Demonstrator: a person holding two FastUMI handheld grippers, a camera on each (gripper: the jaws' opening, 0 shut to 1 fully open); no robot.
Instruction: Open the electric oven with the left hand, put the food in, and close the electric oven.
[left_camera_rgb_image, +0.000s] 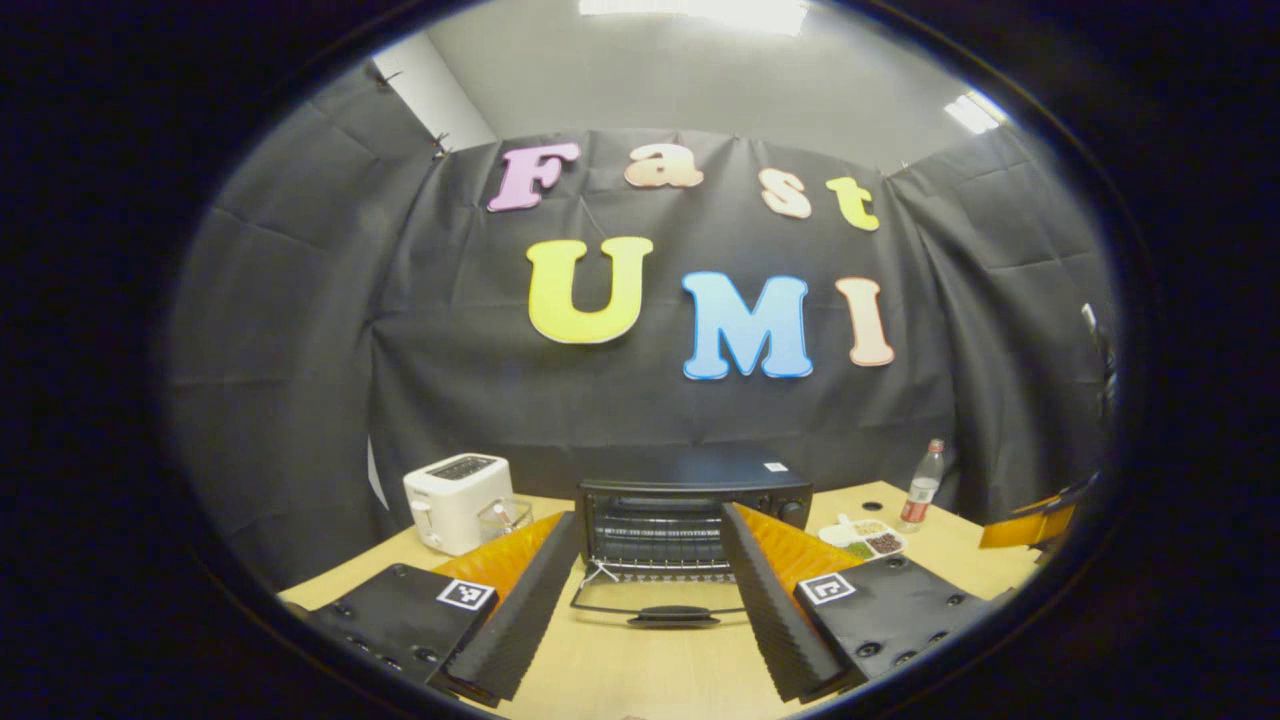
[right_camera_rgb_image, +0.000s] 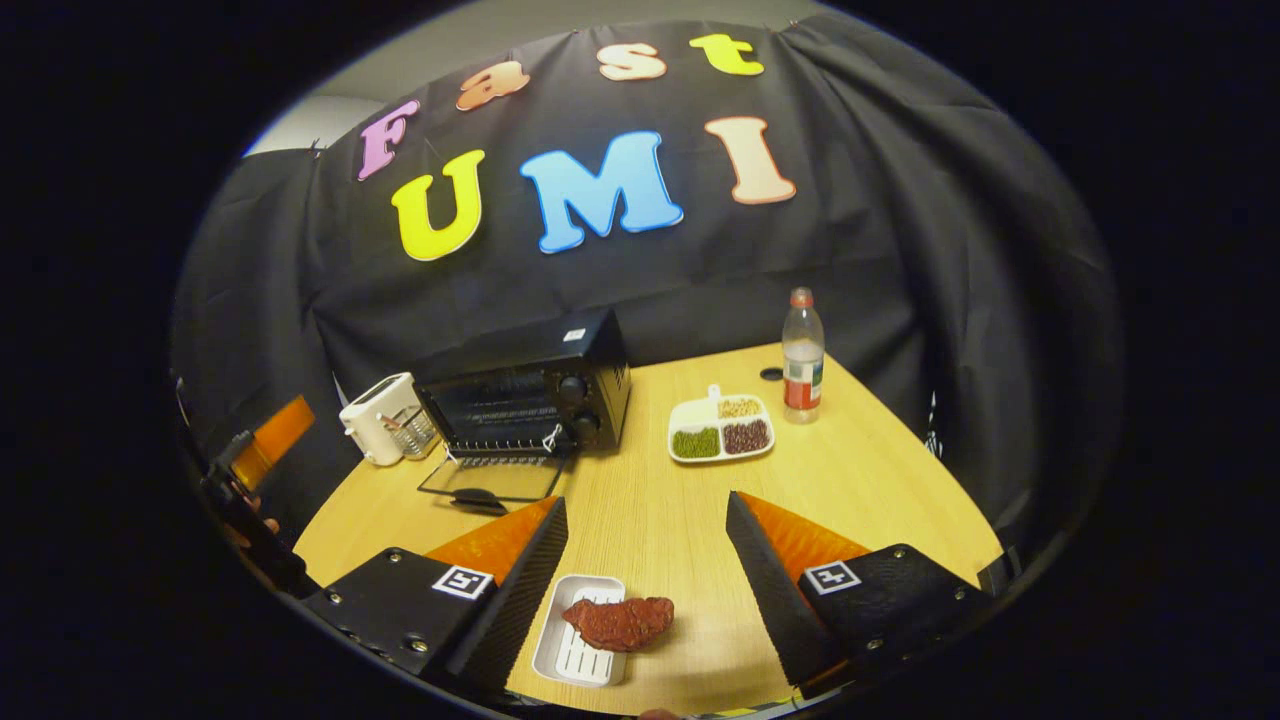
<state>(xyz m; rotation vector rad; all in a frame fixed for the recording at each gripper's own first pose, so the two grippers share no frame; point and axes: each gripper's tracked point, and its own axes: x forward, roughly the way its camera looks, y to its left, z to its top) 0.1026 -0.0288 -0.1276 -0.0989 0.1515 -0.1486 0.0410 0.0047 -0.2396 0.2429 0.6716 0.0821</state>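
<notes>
the right gripper (right_camera_rgb_image: 647, 560) is spread wide with nothing between its fingers, hovering over the table (right_camera_rgb_image: 880, 470). just below the gap, at its 6 o'clock, lies the reddish-brown food (right_camera_rgb_image: 620, 622), half on a small white tray (right_camera_rgb_image: 578, 650) and half hanging over the tray's right edge. at 11 o'clock, farther back, the electric oven (right_camera_rgb_image: 530, 395) stands with its door (right_camera_rgb_image: 492, 478) already dropped flat onto the table, so the opening step looks done.

the left gripper (left_camera_rgb_image: 650, 590) is also open and empty, aimed straight at the oven's mouth at its 12 o'clock, with the lowered door's handle lying between its fingers but untouched. the white toaster (left_camera_rgb_image: 458, 500) sits at 10 o'clock, a divided dish of beans (left_camera_rgb_image: 865, 538) at 2 o'clock, a bottle (left_camera_rgb_image: 922, 485) beyond it.

risks, as i judge them: the food overhangs its tray, so a pinch on the tray alone could tip the piece off. the door juts forward, so a low carry could catch its edge. the toaster stands near the oven's left side, and a wide swing by the left gripper could knock it.
</notes>
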